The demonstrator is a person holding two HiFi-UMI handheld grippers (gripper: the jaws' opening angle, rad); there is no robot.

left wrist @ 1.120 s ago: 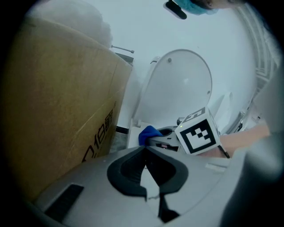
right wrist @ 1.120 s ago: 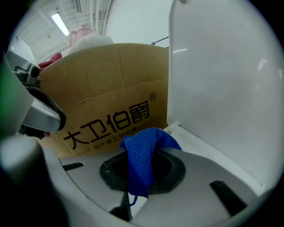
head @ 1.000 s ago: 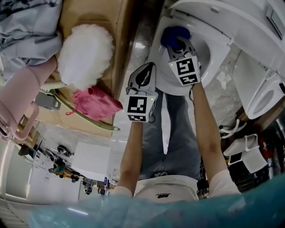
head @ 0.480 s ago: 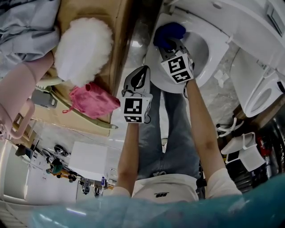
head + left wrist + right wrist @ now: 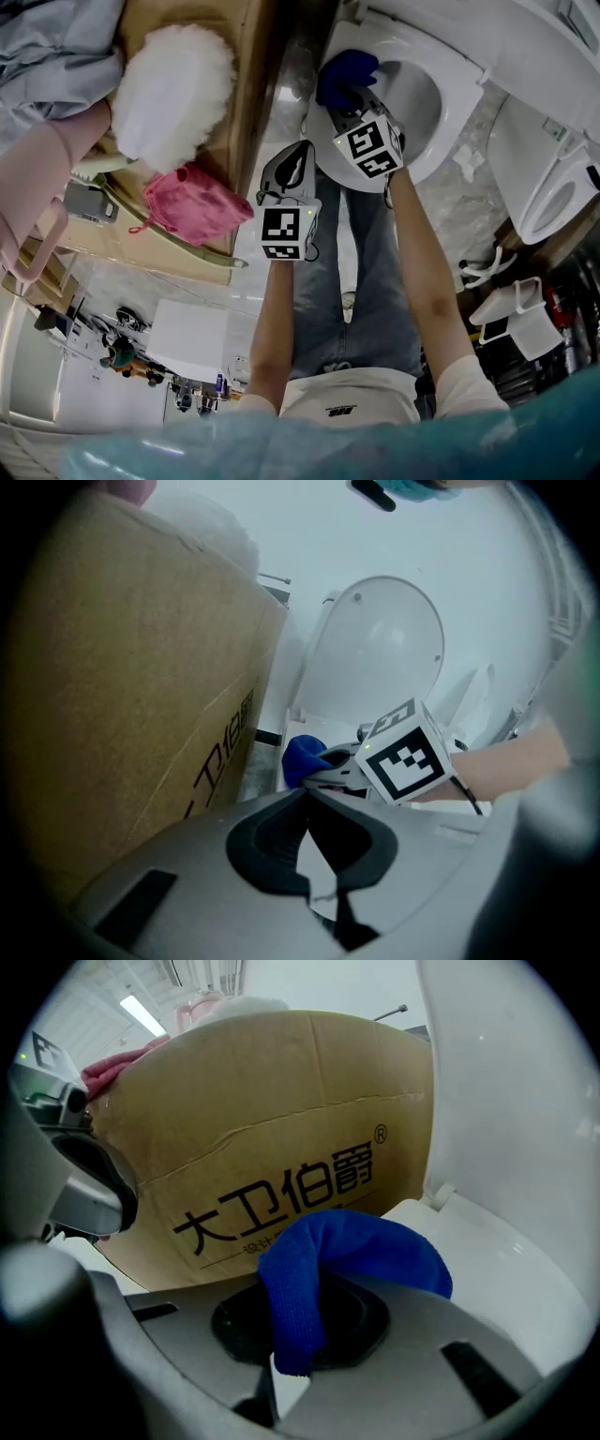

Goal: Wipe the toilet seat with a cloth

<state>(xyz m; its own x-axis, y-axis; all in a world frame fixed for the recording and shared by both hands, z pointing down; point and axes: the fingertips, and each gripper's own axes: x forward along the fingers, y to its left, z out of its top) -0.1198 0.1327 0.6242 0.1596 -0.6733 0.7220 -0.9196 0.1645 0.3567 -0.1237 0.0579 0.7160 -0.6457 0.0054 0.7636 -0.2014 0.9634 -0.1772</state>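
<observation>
White fluffy pad [image 5: 173,98] and crumpled pink rag [image 5: 199,208] far left, on top of the brown cardboard box [image 5: 255,103]. Left gripper [image 5: 303,155] hangs between box and toilet, jaws closed, nothing in them. Right gripper [image 5: 356,98] has its jaws clamped on the blue cloth [image 5: 345,75], a soft knit bunched over the tips, at the left rim of the glossy white oval toilet seat [image 5: 459,92].

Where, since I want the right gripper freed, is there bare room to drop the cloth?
Bare: the toilet seat rim beside the right gripper, and the floor strip between cardboard box and toilet. Crowded: the box top, under fluffy duster and pink cloth.
</observation>
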